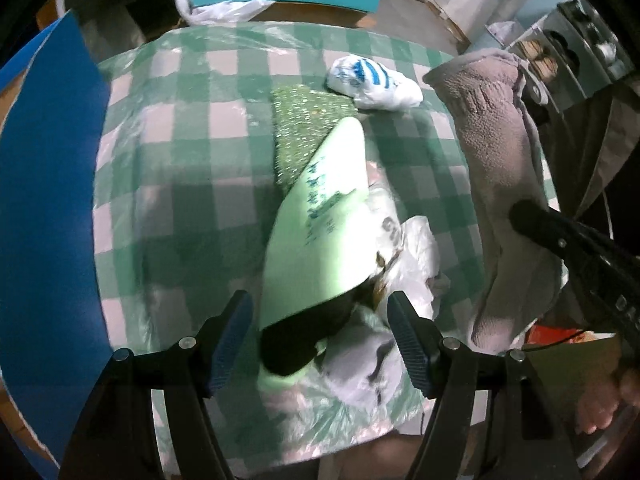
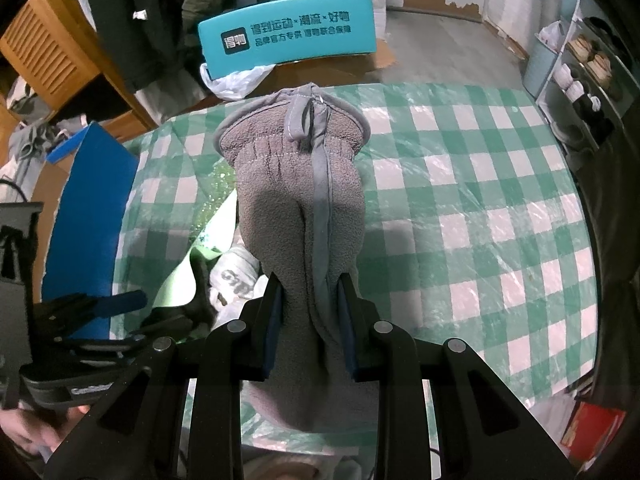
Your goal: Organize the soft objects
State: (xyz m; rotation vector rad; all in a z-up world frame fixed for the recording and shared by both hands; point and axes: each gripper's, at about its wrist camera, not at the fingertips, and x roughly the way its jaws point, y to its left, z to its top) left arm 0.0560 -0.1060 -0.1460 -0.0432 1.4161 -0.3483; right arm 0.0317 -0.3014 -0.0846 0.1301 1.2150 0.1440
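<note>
Clamped between the pads of the right gripper point(image 2: 309, 322), at the bottom centre of the right wrist view, is a grey fleece glove point(image 2: 300, 208), held with its cuff toward the upper centre of the frame. Wide open checked tablecloth point(image 2: 480, 208) is left at the right of that frame, as far as the table edge at lower right. At its left side a blue board point(image 2: 88, 216) is seen along the table edge, and a teal box point(image 2: 288, 36) past the far edge, at upper centre.

Spread wide in the left wrist view are the jaws of the left gripper point(image 1: 320, 332), at bottom centre; a pale green slipper sole point(image 1: 316, 224) lies between them, and no pad is seen pressing on it. The sole is laid over white plastic bags point(image 1: 404, 248) and over a glittery green cloth point(image 1: 304, 124) at centre. Only in this view is a white bag with blue stripes point(image 1: 372, 80) shown, at upper centre right, apart from the cloth. The glove point(image 1: 496, 152) is seen hanging at the right of the frame, near the table's right edge. Open cloth is left at centre left, up to the board point(image 1: 52, 200).
</note>
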